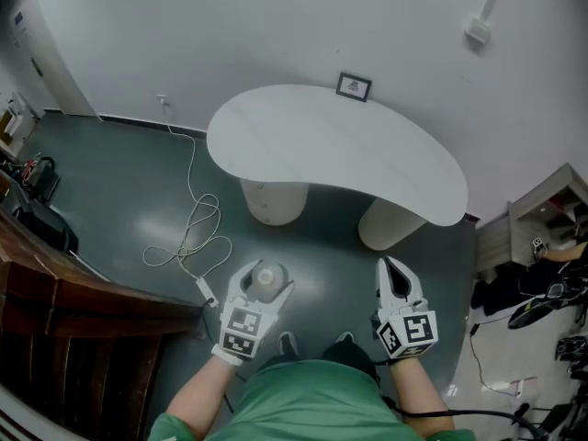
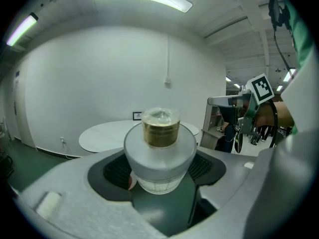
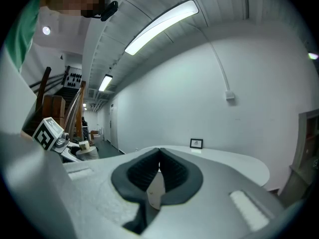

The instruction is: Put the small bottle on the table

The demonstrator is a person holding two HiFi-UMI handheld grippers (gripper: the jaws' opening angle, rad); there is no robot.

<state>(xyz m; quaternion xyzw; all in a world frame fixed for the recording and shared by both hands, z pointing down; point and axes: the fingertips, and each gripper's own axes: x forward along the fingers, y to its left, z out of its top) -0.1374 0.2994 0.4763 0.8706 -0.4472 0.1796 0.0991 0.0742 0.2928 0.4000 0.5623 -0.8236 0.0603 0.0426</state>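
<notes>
My left gripper (image 1: 265, 283) is shut on a small white bottle (image 2: 159, 153) with a gold cap under clear wrap, held upright between the dark pads. From the head view the bottle (image 1: 268, 278) shows as a pale round top, held in front of me above the green floor. The white kidney-shaped table (image 1: 335, 150) stands ahead, near the wall; its top (image 2: 114, 133) shows behind the bottle. My right gripper (image 1: 393, 281) hangs to the right, jaws shut with nothing between them; in its own view the pads (image 3: 158, 176) meet.
A small framed picture (image 1: 354, 86) sits at the table's far edge by the wall. A white cable (image 1: 188, 237) loops on the floor to the left. Dark wooden furniture (image 1: 73, 329) fills the lower left; a shelf (image 1: 542, 214) and clutter stand at the right.
</notes>
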